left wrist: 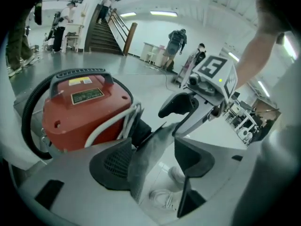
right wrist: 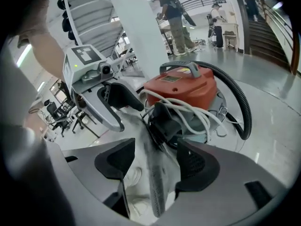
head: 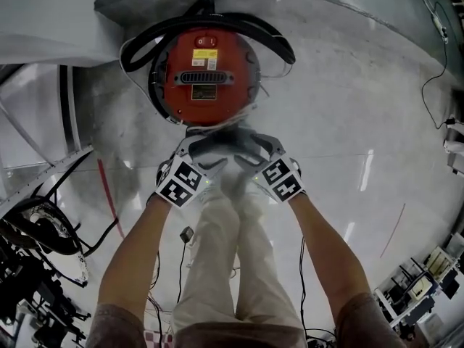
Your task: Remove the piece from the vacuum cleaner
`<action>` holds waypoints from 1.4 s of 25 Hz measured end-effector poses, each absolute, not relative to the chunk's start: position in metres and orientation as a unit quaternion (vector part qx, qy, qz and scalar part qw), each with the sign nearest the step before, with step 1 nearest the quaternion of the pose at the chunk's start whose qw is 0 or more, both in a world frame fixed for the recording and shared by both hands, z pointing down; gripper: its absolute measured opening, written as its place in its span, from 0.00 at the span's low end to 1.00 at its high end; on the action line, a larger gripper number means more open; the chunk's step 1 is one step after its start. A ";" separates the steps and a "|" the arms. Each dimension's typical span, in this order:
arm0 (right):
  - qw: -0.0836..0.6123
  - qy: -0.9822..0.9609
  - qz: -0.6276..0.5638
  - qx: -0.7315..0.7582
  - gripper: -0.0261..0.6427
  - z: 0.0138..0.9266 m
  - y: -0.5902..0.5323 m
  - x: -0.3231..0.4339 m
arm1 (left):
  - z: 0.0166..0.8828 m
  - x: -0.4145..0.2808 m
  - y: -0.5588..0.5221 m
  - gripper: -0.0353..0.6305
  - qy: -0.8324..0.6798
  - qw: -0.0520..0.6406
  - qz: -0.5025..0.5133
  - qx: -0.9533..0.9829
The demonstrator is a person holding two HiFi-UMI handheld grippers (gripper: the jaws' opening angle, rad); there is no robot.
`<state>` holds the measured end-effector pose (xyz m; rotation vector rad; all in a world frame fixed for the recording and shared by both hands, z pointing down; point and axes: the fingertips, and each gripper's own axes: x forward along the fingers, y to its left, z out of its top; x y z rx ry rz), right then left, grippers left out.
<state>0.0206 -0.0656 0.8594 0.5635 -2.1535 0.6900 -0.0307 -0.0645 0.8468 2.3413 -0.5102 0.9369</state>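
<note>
Item inspected: the grey piece (head: 221, 145), a thin flat blade. It sits in the middle of the head view, just below the red vacuum cleaner (head: 206, 75), which stands on the pale floor (head: 348, 122) at upper centre.

The head view shows the left gripper (head: 197, 149) and right gripper (head: 254, 148) converging on the piece from either side, marker cubes nearest the camera. It does not show the jaws.

The left gripper view does. The jaws stand apart and the piece (left wrist: 149, 152) runs up between them, lying against the pad at frame left with a clear gap to the other pad, so it is not clamped. The right gripper (left wrist: 181, 108) appears beyond it at centre right.

The right gripper view shows the same: jaws apart, and the piece (right wrist: 155, 178) edge-on between them, close to the right-hand pad. Only this view shows the far end of the piece meeting a black fitting (right wrist: 164, 121) on the cleaner's front, under loops of white cord (right wrist: 188, 108). A black hose (right wrist: 242, 107) curves down the right of that frame.

Background: stairs (left wrist: 101, 36) in the upper left of the left gripper view.
</note>
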 end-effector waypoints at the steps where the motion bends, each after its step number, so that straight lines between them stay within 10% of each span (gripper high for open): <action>1: 0.404 -0.847 0.272 0.214 0.41 0.865 -0.062 0.020 | 0.853 -0.030 -0.060 0.47 -0.180 0.279 0.361 0.871; 35: 0.462 -0.833 0.261 0.155 0.21 0.898 -0.043 0.012 | 0.885 -0.027 -0.052 0.19 -0.166 0.296 0.419 0.842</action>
